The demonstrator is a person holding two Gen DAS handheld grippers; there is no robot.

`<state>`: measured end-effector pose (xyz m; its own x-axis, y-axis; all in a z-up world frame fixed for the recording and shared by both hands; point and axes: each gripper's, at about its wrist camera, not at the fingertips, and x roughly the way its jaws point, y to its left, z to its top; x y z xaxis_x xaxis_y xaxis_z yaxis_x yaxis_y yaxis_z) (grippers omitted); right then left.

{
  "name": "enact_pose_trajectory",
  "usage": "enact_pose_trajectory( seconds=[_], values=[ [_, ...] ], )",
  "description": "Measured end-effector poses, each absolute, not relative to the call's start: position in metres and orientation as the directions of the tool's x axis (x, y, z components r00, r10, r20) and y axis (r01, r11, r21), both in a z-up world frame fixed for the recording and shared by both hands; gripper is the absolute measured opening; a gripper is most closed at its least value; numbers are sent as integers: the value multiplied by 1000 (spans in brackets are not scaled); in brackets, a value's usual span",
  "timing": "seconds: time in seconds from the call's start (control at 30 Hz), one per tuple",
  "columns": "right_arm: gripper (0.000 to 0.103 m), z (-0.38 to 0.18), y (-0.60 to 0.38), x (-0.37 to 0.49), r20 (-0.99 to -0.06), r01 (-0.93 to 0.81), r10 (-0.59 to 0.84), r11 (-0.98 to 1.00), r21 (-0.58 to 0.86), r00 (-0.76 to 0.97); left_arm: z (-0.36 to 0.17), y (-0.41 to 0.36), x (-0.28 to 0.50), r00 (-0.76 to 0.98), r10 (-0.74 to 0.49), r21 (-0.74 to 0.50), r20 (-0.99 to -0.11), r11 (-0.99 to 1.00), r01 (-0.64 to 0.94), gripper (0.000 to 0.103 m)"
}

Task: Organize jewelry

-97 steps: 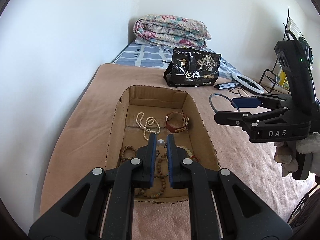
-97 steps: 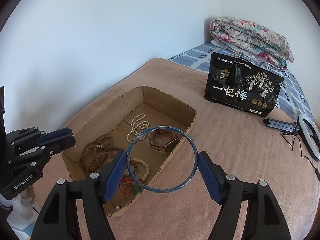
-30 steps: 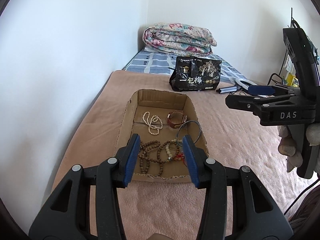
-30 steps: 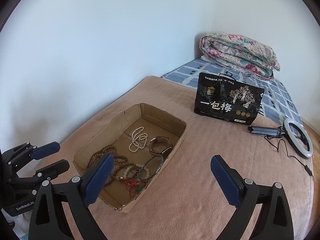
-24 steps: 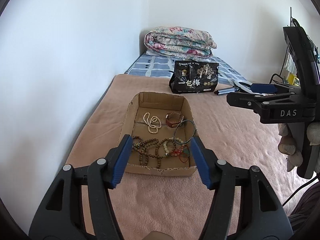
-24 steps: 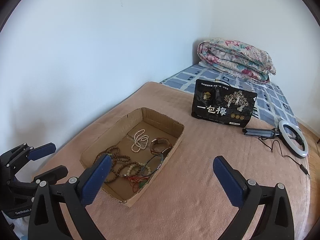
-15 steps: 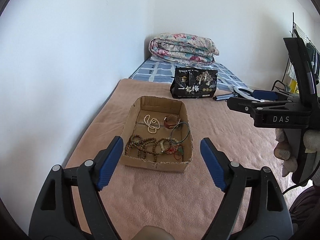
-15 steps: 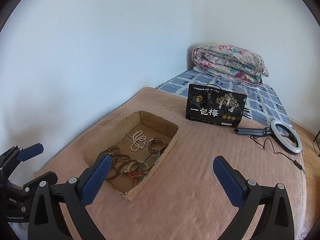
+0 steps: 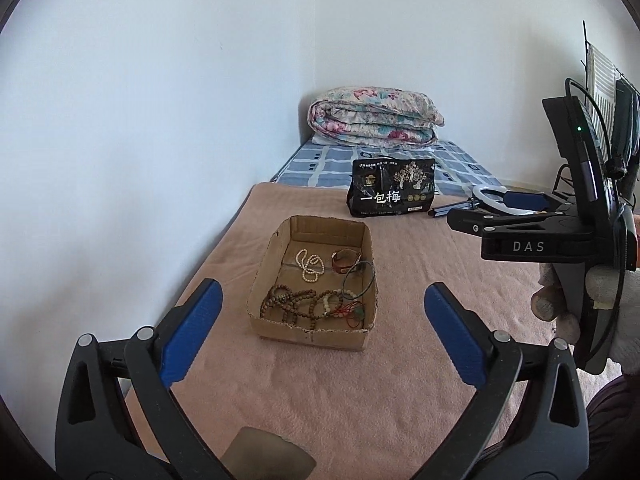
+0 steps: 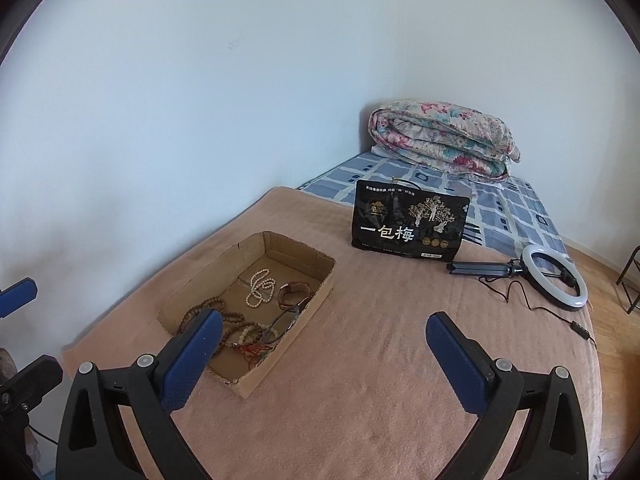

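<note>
Nearest me, my left gripper (image 9: pixel 318 330) is spread wide and empty, its blue fingers (image 9: pixel 191 336) far apart over bare blanket; a few seconds ago those same fingers were nearly closed, low inside the box among the beads. My right gripper (image 10: pixel 320 354) is just as released, nothing between its pads, where earlier it carried the thin blue bangle. Both tools have pulled up and back, and the box has shrunk in both views over the last second.

Next out, the cardboard box (image 9: pixel 310 330) sits on the pink blanket (image 9: pixel 420 296) of the bed, well clear of both grippers. Inside, the brown bead strands (image 9: pixel 294 300) lie coiled at the near end with a pale bead bracelet and some red cord beside them. The bangle (image 9: pixel 360 278) now leans against the right-hand wall, and behind it are the brown watch (image 9: pixel 346 258) and the white pearl string (image 9: pixel 308 264).

I see no jewelry left out on the blanket in either view, so I judge the gathering is done, or close to it, and this retreat reads as the end of the job.

Farther off, the black snack bag (image 10: pixel 410 226) stands upright, the ring light (image 10: pixel 554 278) lies to its right with its cable trailing, and the folded floral quilt (image 10: pixel 442 138) rests against the wall.
</note>
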<state>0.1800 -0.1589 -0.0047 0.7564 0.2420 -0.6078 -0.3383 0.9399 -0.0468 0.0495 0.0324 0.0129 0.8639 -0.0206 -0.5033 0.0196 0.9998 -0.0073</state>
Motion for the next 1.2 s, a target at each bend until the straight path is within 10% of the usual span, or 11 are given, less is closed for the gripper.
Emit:
enact_pose_trajectory(
  seconds=[1.2],
  values=[
    [103,0,-169,174,-605,-331,236,942,-49,760,23,30,41,865,-12,-16,-502,1000,5,103]
  ],
)
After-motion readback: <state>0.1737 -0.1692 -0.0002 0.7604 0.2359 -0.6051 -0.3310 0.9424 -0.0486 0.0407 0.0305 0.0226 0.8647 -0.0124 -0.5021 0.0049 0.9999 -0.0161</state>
